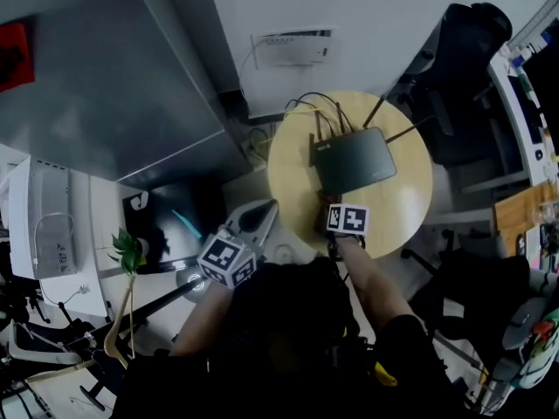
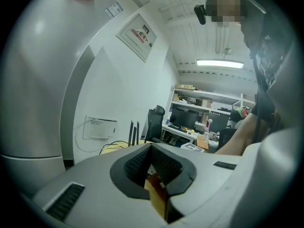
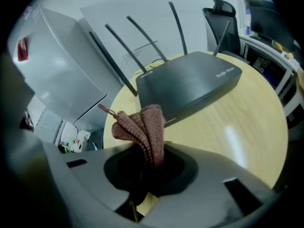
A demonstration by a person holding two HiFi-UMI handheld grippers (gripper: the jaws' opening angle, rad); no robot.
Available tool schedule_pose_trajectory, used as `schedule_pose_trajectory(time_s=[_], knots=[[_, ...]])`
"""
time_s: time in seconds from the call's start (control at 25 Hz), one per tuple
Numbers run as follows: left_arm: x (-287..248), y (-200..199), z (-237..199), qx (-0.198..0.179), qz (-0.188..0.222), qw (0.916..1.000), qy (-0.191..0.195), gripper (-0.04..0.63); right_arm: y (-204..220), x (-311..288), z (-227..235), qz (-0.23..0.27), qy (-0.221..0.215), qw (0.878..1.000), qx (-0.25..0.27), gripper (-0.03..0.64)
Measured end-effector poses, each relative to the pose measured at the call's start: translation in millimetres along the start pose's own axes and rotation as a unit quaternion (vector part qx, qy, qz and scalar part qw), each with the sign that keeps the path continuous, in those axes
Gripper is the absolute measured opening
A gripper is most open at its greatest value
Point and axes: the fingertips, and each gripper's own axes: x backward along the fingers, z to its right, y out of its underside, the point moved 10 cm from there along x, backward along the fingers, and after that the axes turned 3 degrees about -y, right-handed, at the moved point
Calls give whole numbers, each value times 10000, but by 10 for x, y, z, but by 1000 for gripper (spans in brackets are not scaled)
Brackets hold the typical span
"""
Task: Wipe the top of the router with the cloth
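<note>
A black router (image 1: 354,160) with several thin antennas lies on a round wooden table (image 1: 410,203); the right gripper view shows the same router (image 3: 190,84) just ahead on the table (image 3: 237,132). My right gripper (image 1: 341,206) hangs over the table's near edge, a little short of the router. The right gripper (image 3: 147,158) is shut on a brown knitted cloth (image 3: 141,129), which sticks up in a bunch from the jaws and is clear of the router. My left gripper (image 1: 259,215) is off the table to the left. In its own view the left gripper (image 2: 152,151) is shut and holds nothing.
Dark cables (image 1: 306,107) trail off the table's far edge toward a white wall box (image 1: 293,46). A black office chair (image 1: 463,51) stands at the far right beside a cluttered desk (image 1: 528,94). A grey cabinet (image 1: 105,68) fills the left, with a small plant (image 1: 129,251) below it.
</note>
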Motion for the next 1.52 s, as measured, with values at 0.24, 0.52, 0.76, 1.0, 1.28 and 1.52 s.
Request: schedule_pose_trajectory(time_s=[0.24, 0.52, 0.76, 1.0, 1.28, 1.52], knots=[[-14, -20, 44, -39, -2, 10000, -40, -2, -35, 53, 175, -408, 100, 9920, 1191, 63], [70, 21, 0, 16, 19, 9996, -280, -2, -277, 107, 185, -474, 441, 9587, 2771, 63], [69, -17, -3, 36, 150, 9986, -515, -2, -322, 89, 201, -571, 346, 9460, 3172, 63], [-1, -53, 128, 77, 386, 9965, -742, -2, -361, 113, 333, -691, 279, 9312, 3567, 63], [-277, -138, 485, -7, 571, 9938, -956, -2, -511, 251, 696, -958, 567, 9075, 4049, 63], [-451, -155, 755, 27, 538, 9911, -1216, -2, -740, 295, 1019, -864, 422, 8993, 4266, 63]])
